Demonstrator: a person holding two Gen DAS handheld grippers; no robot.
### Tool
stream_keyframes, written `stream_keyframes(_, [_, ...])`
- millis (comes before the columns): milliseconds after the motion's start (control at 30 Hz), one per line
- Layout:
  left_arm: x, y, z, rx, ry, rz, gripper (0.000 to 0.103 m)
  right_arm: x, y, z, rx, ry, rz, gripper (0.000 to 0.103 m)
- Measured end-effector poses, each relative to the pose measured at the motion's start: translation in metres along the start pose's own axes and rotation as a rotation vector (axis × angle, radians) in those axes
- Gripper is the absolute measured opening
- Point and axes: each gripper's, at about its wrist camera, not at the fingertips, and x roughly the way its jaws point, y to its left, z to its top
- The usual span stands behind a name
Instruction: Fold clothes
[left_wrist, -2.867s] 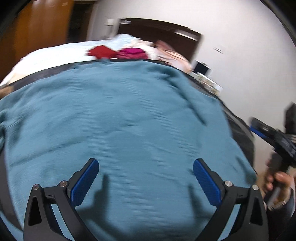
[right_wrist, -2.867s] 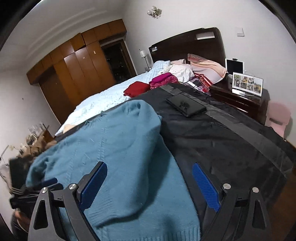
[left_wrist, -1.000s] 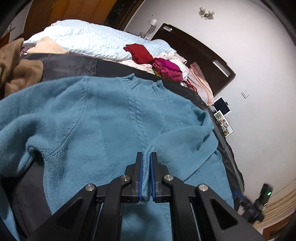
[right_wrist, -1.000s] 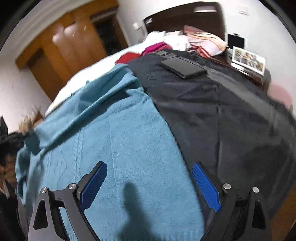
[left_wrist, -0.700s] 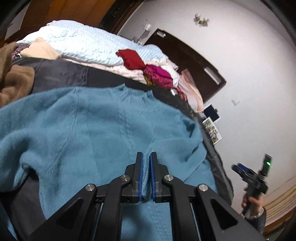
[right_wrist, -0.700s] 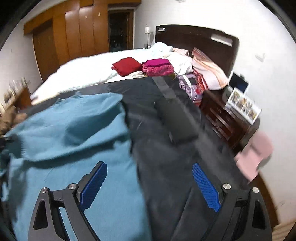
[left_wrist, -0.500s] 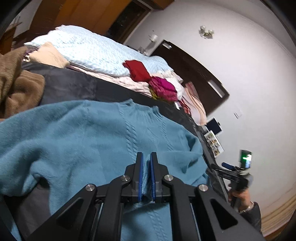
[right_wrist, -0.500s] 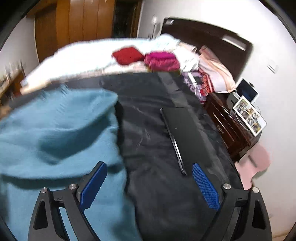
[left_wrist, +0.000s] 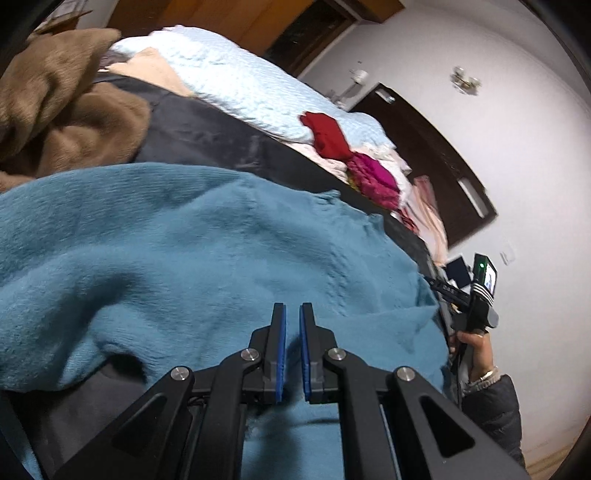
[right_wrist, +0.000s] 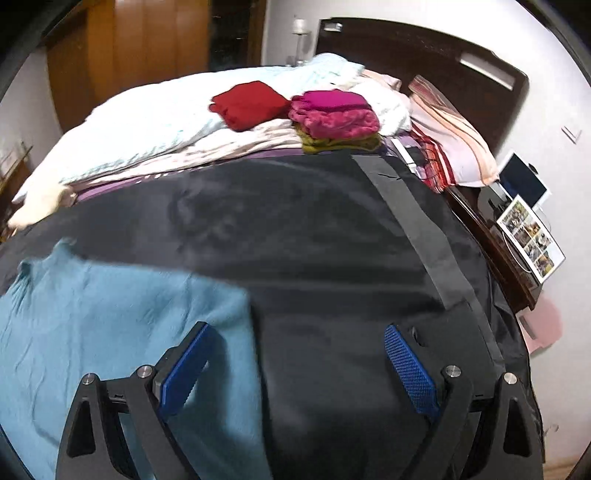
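Note:
A teal knit sweater (left_wrist: 207, 251) lies spread over the dark bedcover (left_wrist: 207, 136). My left gripper (left_wrist: 291, 314) is shut on a raised fold of it near the middle, and the cloth bunches around the pads. In the right wrist view the sweater (right_wrist: 110, 317) fills the lower left. My right gripper (right_wrist: 295, 336) is open and holds nothing. Its left finger hangs over the sweater's right edge, its right finger over the bare dark bedcover (right_wrist: 332, 229). From the left wrist view, a hand holds the right gripper (left_wrist: 476, 291) beyond the sweater's far right side.
A brown fleece garment (left_wrist: 55, 110) is heaped at the sweater's left. Folded red (right_wrist: 247, 103) and magenta (right_wrist: 332, 110) clothes sit on the pale blanket (right_wrist: 147, 129) toward the headboard. A nightstand with a photo frame (right_wrist: 528, 236) stands on the right.
The right gripper has swept from over the sweater's body to its right edge, still open. The left gripper keeps its hold on the fold and has shifted a little and rolled.

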Motion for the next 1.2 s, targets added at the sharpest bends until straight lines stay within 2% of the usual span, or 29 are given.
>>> stream_keyframes(100, [0.002, 0.011, 0.0, -0.043, -0.011, 0.028, 0.008, -0.001, 0.001, -0.002, -0.022, -0.022, -0.027, 0.095])
stream_keyframes(200, [0.008, 0.015, 0.0, -0.05, 0.01, 0.021, 0.008, -0.027, -0.001, -0.013, -0.051, -0.098, -0.034, 0.095])
stream_keyframes(300, [0.012, 0.009, -0.002, -0.021, 0.04, -0.02, 0.008, -0.048, -0.003, -0.024, -0.089, -0.132, 0.046, 0.095])
stream_keyframes(400, [0.012, 0.004, -0.001, -0.014, 0.056, -0.044, 0.011, -0.068, 0.002, -0.042, -0.098, -0.122, 0.091, 0.095])
stream_keyframes(433, [0.013, 0.003, -0.001, -0.016, 0.067, -0.055, 0.016, -0.073, 0.005, -0.049, -0.098, -0.12, 0.108, 0.095])
stream_keyframes(500, [0.015, 0.003, -0.001, -0.012, 0.082, -0.064, 0.053, -0.087, 0.016, -0.063, -0.102, -0.125, 0.159, 0.095])
stream_keyframes(567, [0.017, 0.001, -0.003, 0.016, 0.072, -0.049, 0.06, -0.1, 0.027, -0.075, -0.096, -0.133, 0.211, 0.095])
stream_keyframes(700, [0.015, -0.007, -0.006, 0.113, 0.034, -0.002, 0.061, -0.117, 0.047, -0.094, -0.067, -0.15, 0.307, 0.095])
stream_keyframes(900, [0.03, -0.025, -0.019, 0.306, 0.08, 0.081, 0.06, -0.103, 0.06, -0.106, -0.05, -0.203, 0.237, 0.095])
stream_keyframes(933, [0.031, -0.03, -0.022, 0.34, 0.087, 0.091, 0.057, -0.097, 0.058, -0.106, -0.045, -0.194, 0.243, 0.095])
stream_keyframes(967, [0.033, -0.034, -0.025, 0.366, 0.1, 0.094, 0.035, -0.09, 0.055, -0.106, -0.04, -0.18, 0.256, 0.095])
stream_keyframes(1000, [0.035, -0.037, -0.026, 0.372, 0.127, 0.079, 0.018, -0.082, 0.053, -0.107, -0.031, -0.16, 0.269, 0.095])
stream_keyframes(1067, [0.034, -0.046, -0.029, 0.396, 0.151, 0.066, 0.017, -0.072, 0.049, -0.108, -0.019, -0.143, 0.282, 0.095])
stream_keyframes(1133, [0.025, -0.059, -0.029, 0.439, 0.127, 0.063, 0.015, -0.067, 0.046, -0.11, -0.014, -0.137, 0.29, 0.096])
stream_keyframes(1200, [0.009, -0.07, -0.022, 0.444, 0.063, 0.078, 0.015, -0.067, 0.045, -0.109, -0.013, -0.142, 0.287, 0.096])
